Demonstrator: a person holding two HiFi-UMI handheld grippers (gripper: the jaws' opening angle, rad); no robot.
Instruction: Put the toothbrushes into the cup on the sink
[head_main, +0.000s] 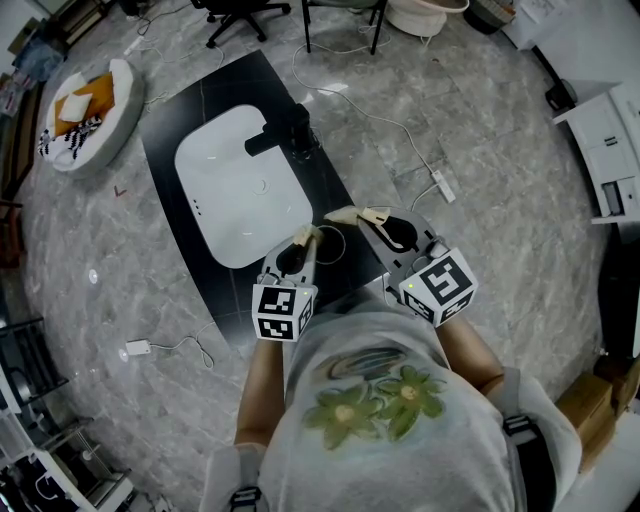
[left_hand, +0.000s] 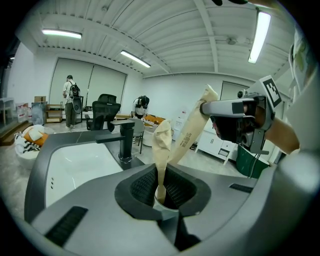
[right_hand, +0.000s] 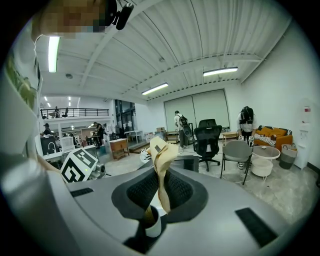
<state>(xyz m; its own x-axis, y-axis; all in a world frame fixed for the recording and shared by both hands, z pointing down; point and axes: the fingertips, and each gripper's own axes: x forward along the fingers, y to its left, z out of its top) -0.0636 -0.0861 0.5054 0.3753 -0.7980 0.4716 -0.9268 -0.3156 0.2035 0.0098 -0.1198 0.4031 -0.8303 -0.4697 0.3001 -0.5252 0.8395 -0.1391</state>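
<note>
Beige paper-wrapped toothbrush (left_hand: 161, 145) stands clamped between the narrow jaws of my left gripper (left_hand: 161, 189), tilted slightly right. My right gripper (right_hand: 161, 197) is closed the same way on a second wrapped toothbrush (right_hand: 162, 157). Both grippers hang over the near right corner of the black counter (head_main: 180, 120), just beside the white sink (head_main: 215, 200), wrapper tips near each other. Black faucet (head_main: 282, 130) stands at the basin's far side.

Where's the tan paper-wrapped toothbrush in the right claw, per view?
Head view: tan paper-wrapped toothbrush, centre, at the right claw's tip.
Left gripper view: right of centre, slanted.
Right gripper view: centre, between the jaws.
Shared landmark: black faucet, head and left gripper views.
</note>
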